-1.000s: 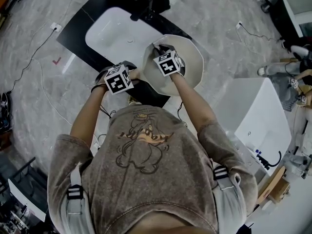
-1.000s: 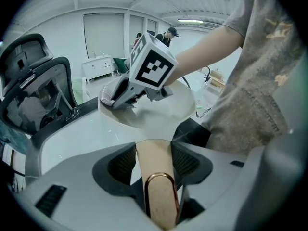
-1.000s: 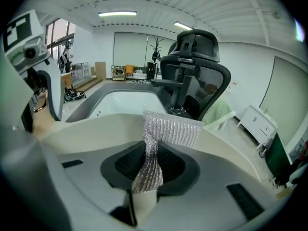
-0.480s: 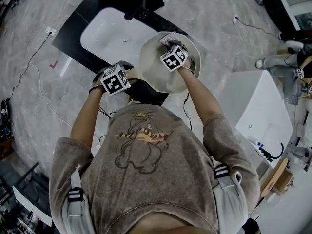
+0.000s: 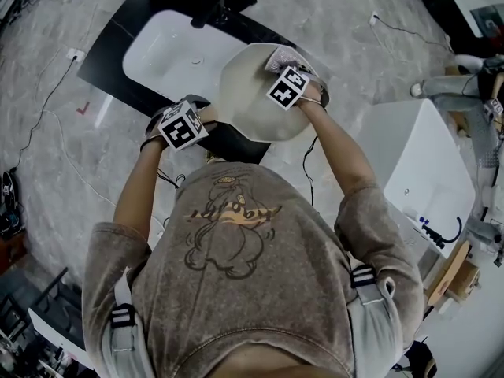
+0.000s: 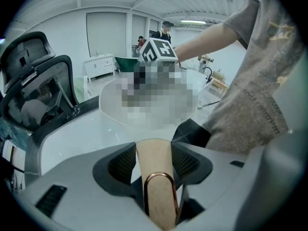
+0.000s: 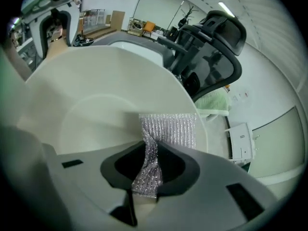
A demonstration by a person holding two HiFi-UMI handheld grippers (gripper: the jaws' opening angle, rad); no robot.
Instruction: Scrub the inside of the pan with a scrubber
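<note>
Left tongs (image 6: pixel 155 163) clamp the handle (image 6: pixel 155 158) lengthwise. Right tongs (image 7: pixel 147 170) pinch the silver scrubber (image 7: pixel 169 129), its free end flat against the inner wall of the pan (image 7: pixel 91 100) ahead.

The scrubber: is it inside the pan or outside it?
Inside: the silver scrubber, pinched in the right gripper, lies against the inner wall of the pan.

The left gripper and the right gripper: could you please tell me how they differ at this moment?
The left gripper is shut on the tan handle of the cream pan; the right gripper is shut on a silvery scrubber. The left gripper sits outside the pan's bowl, while the right gripper reaches into it, with the scrubber on the inside near the rim. Both are gripping something; neither is open.
</note>
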